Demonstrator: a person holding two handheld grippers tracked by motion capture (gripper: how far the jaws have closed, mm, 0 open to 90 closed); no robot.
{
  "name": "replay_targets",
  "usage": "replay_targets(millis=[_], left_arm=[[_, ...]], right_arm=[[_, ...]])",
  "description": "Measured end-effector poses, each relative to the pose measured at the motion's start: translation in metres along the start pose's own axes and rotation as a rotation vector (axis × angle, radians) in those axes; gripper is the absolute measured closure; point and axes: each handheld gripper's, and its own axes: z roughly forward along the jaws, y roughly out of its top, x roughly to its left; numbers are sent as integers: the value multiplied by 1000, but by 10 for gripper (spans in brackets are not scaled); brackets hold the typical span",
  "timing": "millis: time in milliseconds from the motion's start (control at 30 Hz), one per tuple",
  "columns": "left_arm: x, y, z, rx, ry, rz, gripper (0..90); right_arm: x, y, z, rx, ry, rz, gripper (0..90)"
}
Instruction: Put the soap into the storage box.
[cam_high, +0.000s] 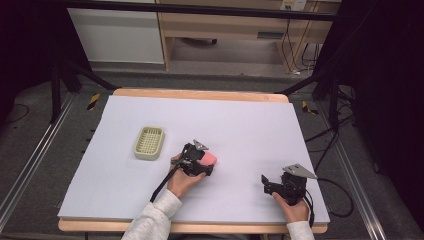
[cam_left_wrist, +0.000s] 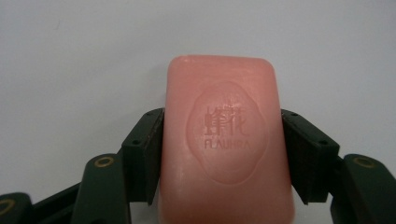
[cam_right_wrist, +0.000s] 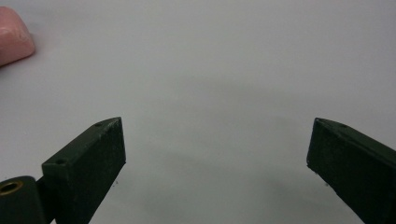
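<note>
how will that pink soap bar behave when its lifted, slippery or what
The pink soap bar looks rigid, so it should hold shape. Its smooth, rounded sides may slip between the left hand-held gripper pads. Flat and blocky, it probably won't roll.

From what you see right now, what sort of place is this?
Probably a lab or workshop set up for recording. A table under a pale sheet stands inside a black frame, cables lie on the floor, and a wooden desk stands behind.

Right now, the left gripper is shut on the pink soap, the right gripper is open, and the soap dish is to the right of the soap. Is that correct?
Not quite. In the high view the soap dish lies to the left of the soap, not the right. The rest holds: the left gripper is shut on the soap, and the right gripper is open.
</note>
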Motion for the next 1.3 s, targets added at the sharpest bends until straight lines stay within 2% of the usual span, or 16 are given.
replay_targets(millis=[467, 1300], left_arm=[[0, 0, -5, 9, -17, 15, 373], [7, 5, -50, -50, -34, 43, 374]], right_arm=[[0, 0, 0, -1, 1, 2, 47], [0, 0, 0, -1, 0, 1, 47]])
